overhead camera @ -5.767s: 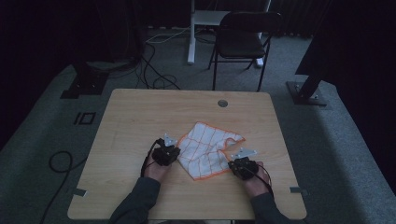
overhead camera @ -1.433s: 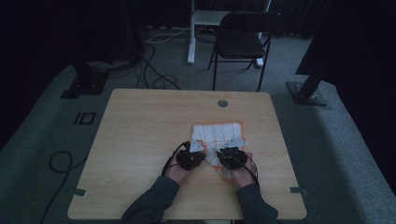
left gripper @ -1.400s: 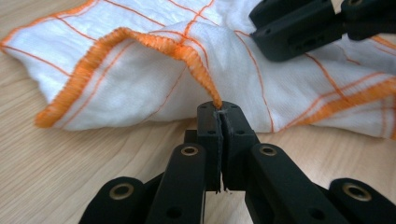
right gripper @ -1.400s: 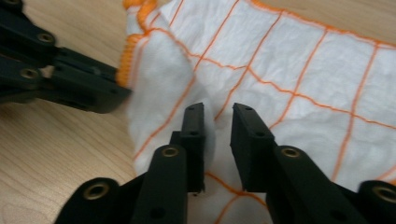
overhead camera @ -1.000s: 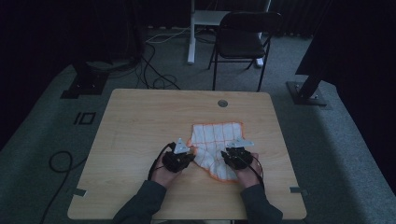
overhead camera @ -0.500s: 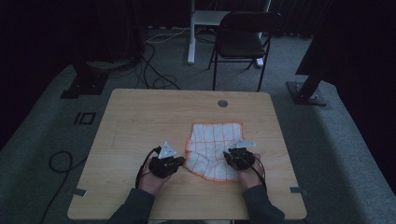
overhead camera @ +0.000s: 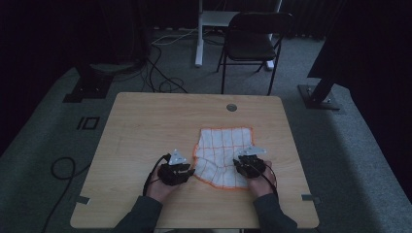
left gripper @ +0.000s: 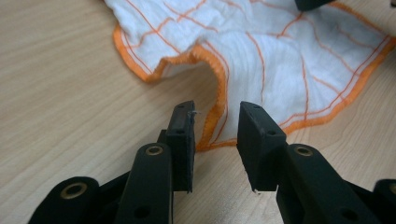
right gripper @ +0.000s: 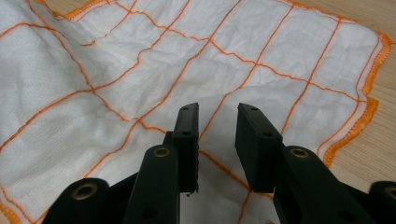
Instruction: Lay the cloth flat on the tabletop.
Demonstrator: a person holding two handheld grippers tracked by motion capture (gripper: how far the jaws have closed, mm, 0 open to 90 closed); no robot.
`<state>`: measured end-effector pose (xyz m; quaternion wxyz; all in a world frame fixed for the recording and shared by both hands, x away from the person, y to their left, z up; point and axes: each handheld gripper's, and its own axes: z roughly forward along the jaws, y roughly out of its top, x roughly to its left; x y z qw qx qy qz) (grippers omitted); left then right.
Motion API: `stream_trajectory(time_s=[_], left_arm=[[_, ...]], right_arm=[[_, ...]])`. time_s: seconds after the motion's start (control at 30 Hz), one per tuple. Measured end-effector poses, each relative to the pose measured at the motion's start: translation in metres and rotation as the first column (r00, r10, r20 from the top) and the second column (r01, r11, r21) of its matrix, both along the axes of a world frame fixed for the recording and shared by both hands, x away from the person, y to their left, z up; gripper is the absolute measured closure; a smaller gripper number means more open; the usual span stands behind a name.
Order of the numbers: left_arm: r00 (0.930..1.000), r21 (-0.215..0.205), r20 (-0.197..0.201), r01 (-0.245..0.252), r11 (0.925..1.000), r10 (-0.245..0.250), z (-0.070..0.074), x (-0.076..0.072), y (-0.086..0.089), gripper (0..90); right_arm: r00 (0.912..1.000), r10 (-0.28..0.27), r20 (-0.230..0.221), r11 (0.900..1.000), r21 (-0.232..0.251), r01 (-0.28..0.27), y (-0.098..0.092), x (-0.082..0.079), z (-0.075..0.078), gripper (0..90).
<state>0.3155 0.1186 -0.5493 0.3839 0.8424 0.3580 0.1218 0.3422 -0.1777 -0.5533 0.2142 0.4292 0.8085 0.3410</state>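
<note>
Orange-hemmed cloth [overhead camera: 223,157] lies rumpled on the counter [overhead camera: 145,131]; my left claw [left gripper: 215,135] has just been opening, hem between unpressed pads, right claw [right gripper: 215,140] gapes above it, so dragging could bunch it.

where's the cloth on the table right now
In the high view the white, orange-checked cloth lies right of centre on the wooden table, between the left gripper at its near-left edge and the right gripper over its near-right part.

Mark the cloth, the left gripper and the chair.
cloth [overhead camera: 221,153]: high view, white middle.
left gripper [left gripper: 215,133]: left gripper view, gap midway between its open jaws.
chair [overhead camera: 252,46]: high view, seat.
</note>
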Motion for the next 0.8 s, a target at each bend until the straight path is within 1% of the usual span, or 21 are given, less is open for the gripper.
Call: stream_trajectory(time_s=[0.07, 0.1, 0.13, 0.17, 0.2, 0.27, 0.33, 0.4, 0.47, 0.5, 0.53, 0.57, 0.6, 0.7, 0.73, 0.77, 0.8], left_arm=[[0.9998, 0.013, -0.016, 0.01, 0.9999, -0.01, -0.004, 0.001, -0.002, 68.3], [0.9998, 0.013, -0.016, 0.01, 0.9999, -0.01, -0.004, 0.001, -0.002, 71.8], [0.9995, 0.024, -0.024, 0.022, 0.9995, -0.022, -0.006, 0.0, -0.002, 71.8], [0.9991, 0.019, -0.027, 0.034, 0.9992, -0.033, -0.005, -0.002, -0.001, 84.3], [0.9989, 0.012, -0.026, 0.04, 0.9991, -0.04, -0.004, -0.004, -0.001, 88.3], [0.9985, 0.006, -0.023, 0.05, 0.9987, -0.05, 0.001, -0.009, 0.001, 89.6], [0.9983, -0.015, -0.028, 0.05, 0.9986, -0.05, 0.005, -0.014, 0.005, 89.7], [0.9982, -0.021, -0.033, 0.049, 0.9986, -0.05, 0.008, -0.019, 0.008, 89.6], [0.9982, -0.015, -0.036, 0.048, 0.9987, -0.049, 0.009, -0.024, 0.01, 89.6], [0.9982, -0.015, -0.036, 0.048, 0.9987, -0.049, 0.009, -0.024, 0.01, 89.1], [0.9988, -0.014, -0.033, 0.035, 0.9993, -0.036, 0.01, -0.026, 0.012, 89.1], [0.9992, -0.014, -0.029, 0.027, 0.9995, -0.027, 0.01, -0.027, 0.013, 83.1], [0.9996, -0.009, -0.025, 0.016, 0.9998, -0.016, 0.01, -0.026, 0.014, 80.2], [0.9997, -0.006, -0.019, -0.013, 0.9999, 0.013, 0.011, -0.02, 0.017, 75.5], [0.9994, -0.001, -0.015, -0.032, 0.9995, 0.032, 0.01, -0.014, 0.017, 74.4], [0.9993, 0.003, -0.011, -0.037, 0.9993, 0.037, 0.01, -0.011, 0.016, 72.1], [0.999, 0.006, -0.006, -0.044, 0.999, 0.044, 0.01, -0.008, 0.016, 71.8]], right_arm=[[1.0, -0.001, -0.001, 1.0, 0.001, 0.001, 0.0, 0.0, 0.0, 69.5], [1.0, -0.001, -0.001, 1.0, 0.001, 0.001, 0.0, 0.0, 0.0, 69.5], [1.0, -0.001, 0.0, 1.0, 0.003, 0.001, 0.0, 0.0, 0.0, 69.5], [1.0, -0.003, 0.0, 1.0, 0.004, 0.003, 0.0, 0.0, 0.0, 69.5], [1.0, -0.003, 0.001, 1.0, 0.004, 0.003, -0.001, 0.0, 0.0, 69.5], [1.0, -0.004, 0.001, 1.0, 0.003, 0.004, -0.002, 0.0, 0.001, 69.5], [1.0, -0.008, 0.001, 1.0, 0.005, 0.008, -0.003, -0.001, 0.001, 69.5], [0.9999, -0.01, 0.002, 1.0, 0.006, 0.01, -0.004, -0.001, 0.001, 69.5], [0.9999, -0.013, 0.0, 1.0, 0.006, 0.013, -0.005, -0.001, 0.0, 69.5], [0.9999, -0.013, 0.0, 1.0, 0.006, 0.013, -0.005, -0.001, 0.0, 69.5], [0.9999, -0.013, 0.0, 1.0, 0.005, 0.013, -0.006, -0.001, 0.0, 69.5], [0.9999, -0.014, 0.0, 1.0, 0.005, 0.014, -0.006, -0.001, -0.001, 69.3], [0.9999, -0.015, 0.0, 1.0, 0.005, 0.015, -0.007, -0.001, -0.001, 69.1], [0.9998, -0.021, -0.001, 1.0, 0.005, 0.021, -0.008, 0.0, -0.002, 68.5], [0.9997, -0.024, 0.0, 1.0, 0.002, 0.024, -0.009, 0.0, -0.002, 67.9], [0.9993, -0.036, 0.008, 0.999, -0.021, 0.036, -0.01, 0.0, -0.002, 66.4], [0.9992, -0.04, 0.008, 0.999, -0.025, 0.04, -0.012, 0.0, -0.003, 66.2]])
